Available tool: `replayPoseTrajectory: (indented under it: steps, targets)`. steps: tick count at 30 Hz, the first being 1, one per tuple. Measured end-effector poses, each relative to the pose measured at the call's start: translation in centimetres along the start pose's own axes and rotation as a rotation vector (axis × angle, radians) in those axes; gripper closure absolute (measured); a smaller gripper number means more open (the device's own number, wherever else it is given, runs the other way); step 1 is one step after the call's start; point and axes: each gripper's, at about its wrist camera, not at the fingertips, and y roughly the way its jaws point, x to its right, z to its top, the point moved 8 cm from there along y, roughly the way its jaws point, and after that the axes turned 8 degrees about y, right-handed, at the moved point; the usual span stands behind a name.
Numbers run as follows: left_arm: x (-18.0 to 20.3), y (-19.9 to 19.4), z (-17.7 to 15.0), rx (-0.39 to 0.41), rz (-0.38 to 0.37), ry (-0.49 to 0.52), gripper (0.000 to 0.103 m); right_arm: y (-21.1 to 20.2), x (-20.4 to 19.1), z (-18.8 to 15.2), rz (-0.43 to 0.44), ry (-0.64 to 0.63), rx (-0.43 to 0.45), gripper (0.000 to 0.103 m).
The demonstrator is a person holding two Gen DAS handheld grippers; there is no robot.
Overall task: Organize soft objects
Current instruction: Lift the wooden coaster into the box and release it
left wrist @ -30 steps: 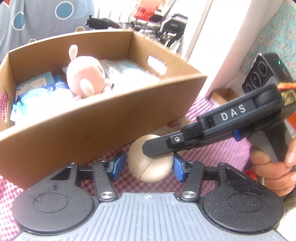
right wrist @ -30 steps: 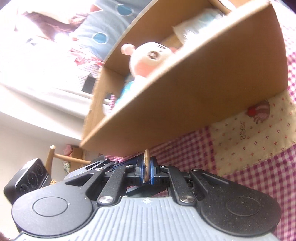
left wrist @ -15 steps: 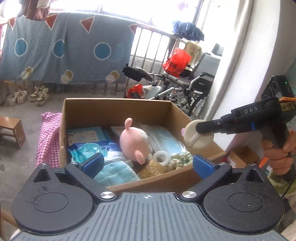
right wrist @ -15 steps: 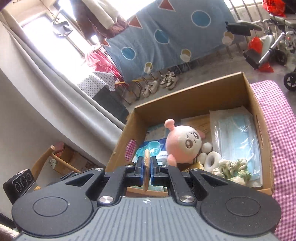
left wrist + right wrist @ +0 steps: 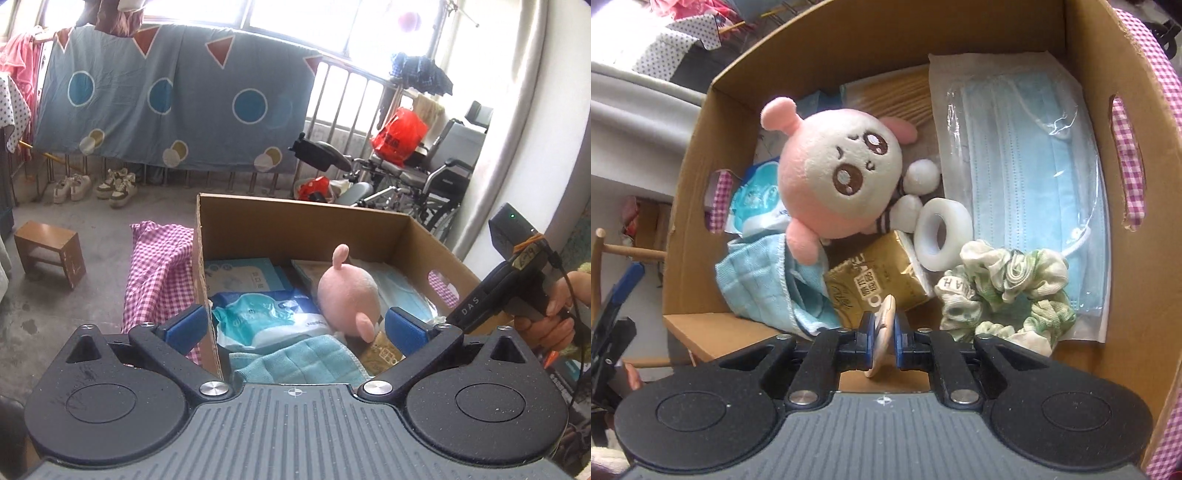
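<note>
Right tool (image 5: pixel 884 339): narrow, blue pads pinching a flat beige puff (image 5: pixel 882 326) edge-on; disc thin, cream with a paler rim, a small loop tag at its top edge. It sits between the pads, poised over the near end of the box (image 5: pixel 1108 74), above a gold packet (image 5: pixel 875 277).

Left tool (image 5: pixel 295 326): wide, nothing between its blue pads. It is held back from the box (image 5: pixel 295 229), near wall below it; the right tool's handle (image 5: pixel 509 295) shows at its right, gripped by a hand (image 5: pixel 550 321).

Box contents, placed from the right tool:
- Plush (image 5: pixel 842 181), ahead and slightly left: round head, pink back, white face, brown stitched eyes, pink ears, white paws. Lying on its side, resting partly on the towel. From the left tool only its pink back (image 5: pixel 349 295) shows.
- Towel (image 5: pixel 764 280), left: pale blue, waffle weave, white stitched hem, crumpled.
- Gold packet, just ahead: foil, printed characters, touching the plush and tape roll.
- Tape roll (image 5: pixel 943 230), ahead and right: white ring, tilted.
- Scrunchie (image 5: pixel 1008 295), right: cream and green print, ruffled, partly on the masks.
- Masks (image 5: pixel 1030 173), far right: blue, stacked in a clear sleeve, flat along the box wall.
- Blue-white pouch (image 5: pixel 757 199), far left, under the plush.

Pink gingham cloth (image 5: pixel 159 273) lies beneath and beside the box.
</note>
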Motion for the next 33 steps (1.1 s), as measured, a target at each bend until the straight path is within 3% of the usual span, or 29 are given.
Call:
replayPoseTrajectory:
  steps: [5,9,16,20,24,26,33]
  targets:
    - [-0.2,0.8,-0.3,-0.02,-0.01,0.005,0.0,-1.3,-0.1,0.3,-0.08,-0.061,0.058,0.054]
    - [-0.1,0.8,-0.6,-0.028,-0.012,0.023,0.0,-2.4,-0.5,0.6,-0.08,-0.085,0.096,0.054]
    - [-0.1,1.1,-1.0,-0.048,-0.014,0.026,0.0,0.5,-0.4,0.0,-0.031,-0.009,-0.014,0.054]
    - [-0.3,0.9,-1.1,-0.047,-0.015,0.021,0.0,1.1,0.0,0.1,-0.049,0.02,-0.032,0.054]
    - [-0.4,0.7,-1.2,-0.047,-0.014,0.025,0.0,-0.6,-0.5,0.4,0.035,0.088,-0.051,0.053]
    - [-0.5,0.7,-1.3,-0.043,-0.014,0.027,0.0,-0.9,-0.9,0.4,0.07,0.113,-0.072,0.038]
    - [-0.4,0.6,-1.7,-0.053,-0.018,0.036,0.0,3.0,-0.2,0.4,0.007,0.151,-0.192,0.035]
